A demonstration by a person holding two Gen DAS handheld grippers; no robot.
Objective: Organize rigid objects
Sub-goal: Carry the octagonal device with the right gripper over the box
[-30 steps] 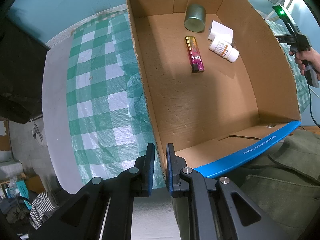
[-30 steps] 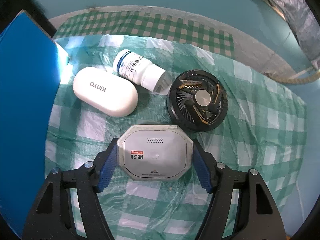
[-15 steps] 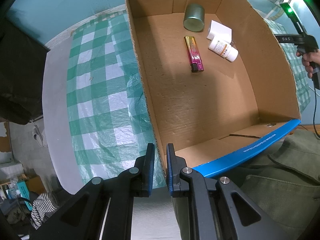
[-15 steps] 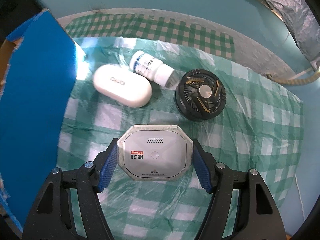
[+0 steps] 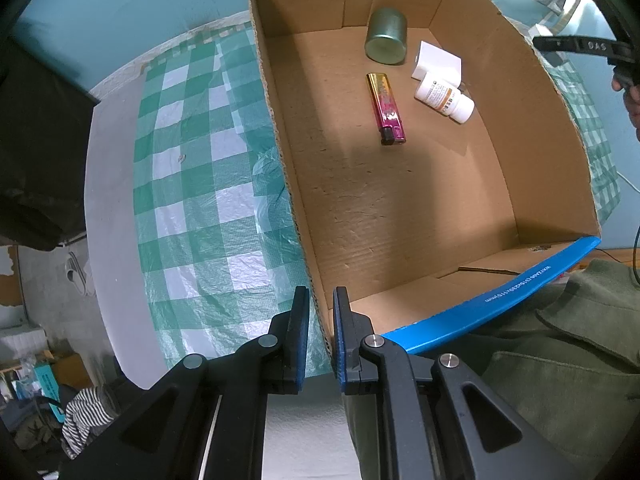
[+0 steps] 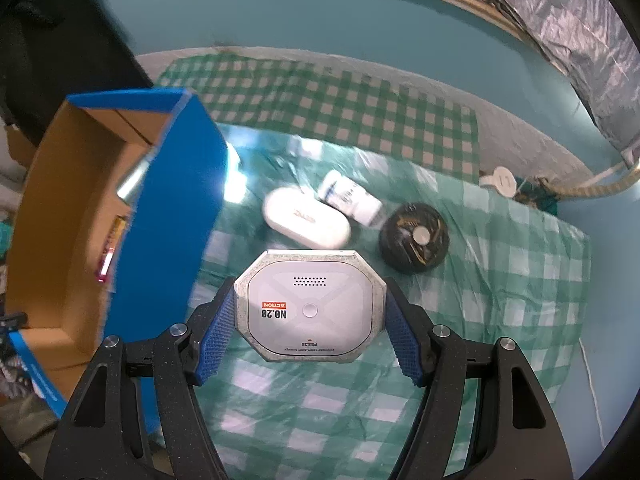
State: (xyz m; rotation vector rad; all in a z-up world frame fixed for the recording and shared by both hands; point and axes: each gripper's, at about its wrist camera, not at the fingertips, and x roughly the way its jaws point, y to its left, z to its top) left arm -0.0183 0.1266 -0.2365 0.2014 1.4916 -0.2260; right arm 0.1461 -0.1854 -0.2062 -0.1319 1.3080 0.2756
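Brown cardboard fills our left wrist view, where the left gripper [image 5: 321,332] has its blue pads nearly together, pinching the side wall of the open cardboard box [image 5: 288,184] at its near corner, one finger outside over the checked cloth [image 5: 200,200] and one inside. On the box floor, toward the far end, we see a green metal tin [image 5: 386,36] on its side, a white card [image 5: 438,62] just beside it, a white pill bottle [image 5: 444,98] touching the card's near edge, and a gold-and-pink lighter [image 5: 386,108] lying apart toward the middle. Part of a hand [image 5: 630,96] on a black handle shows at the right edge of that view, beyond the box's far wall. In our right wrist view the right gripper [image 6: 310,316] is spread wide and closed on the two sides of a grey octagonal device [image 6: 310,304] marked "NO.20", which it holds flat and level above the green-and-white cloth, clear of the surface. The box's blue outer wall stands just to the left of it, its rim below the device in this view. On the cloth beyond the device lie a white oval case [image 6: 306,224], a second white bottle [image 6: 352,198] touching its far side, and a round black fan [image 6: 414,236] just to their right. A small white disc [image 6: 500,176] sits near the cloth's far right corner.
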